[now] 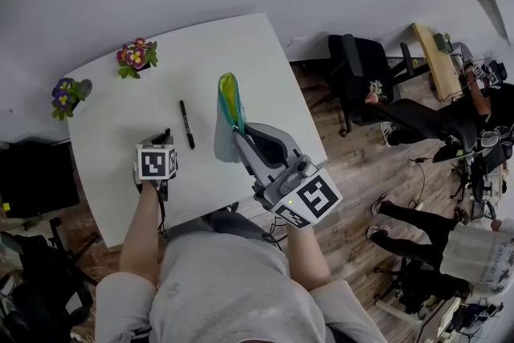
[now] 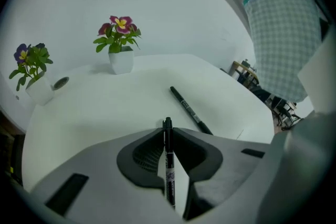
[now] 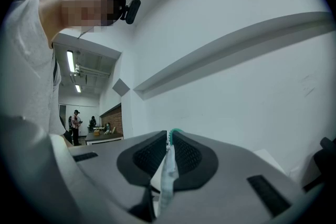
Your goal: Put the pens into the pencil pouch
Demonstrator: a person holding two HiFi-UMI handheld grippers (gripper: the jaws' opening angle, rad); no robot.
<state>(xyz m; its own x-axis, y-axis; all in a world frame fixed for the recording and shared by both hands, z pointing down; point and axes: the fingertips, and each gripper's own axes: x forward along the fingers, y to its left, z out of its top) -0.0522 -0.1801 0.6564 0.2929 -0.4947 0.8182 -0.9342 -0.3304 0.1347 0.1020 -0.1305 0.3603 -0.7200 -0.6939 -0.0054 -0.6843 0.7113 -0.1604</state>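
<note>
The left gripper [image 2: 167,130] was clamped, apparently firmly, on one pen [image 2: 168,165] lying along its jaws. The pencil pouch [image 2: 283,39], pinched in the closed right gripper [image 3: 169,136], hung to its upper right. A second pen [image 2: 190,110] lay just ahead.

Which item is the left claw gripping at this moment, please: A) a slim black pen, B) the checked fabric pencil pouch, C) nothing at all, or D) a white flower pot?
A: the left gripper view shows the slim black pen pinched between the pads of the left claw.
</note>
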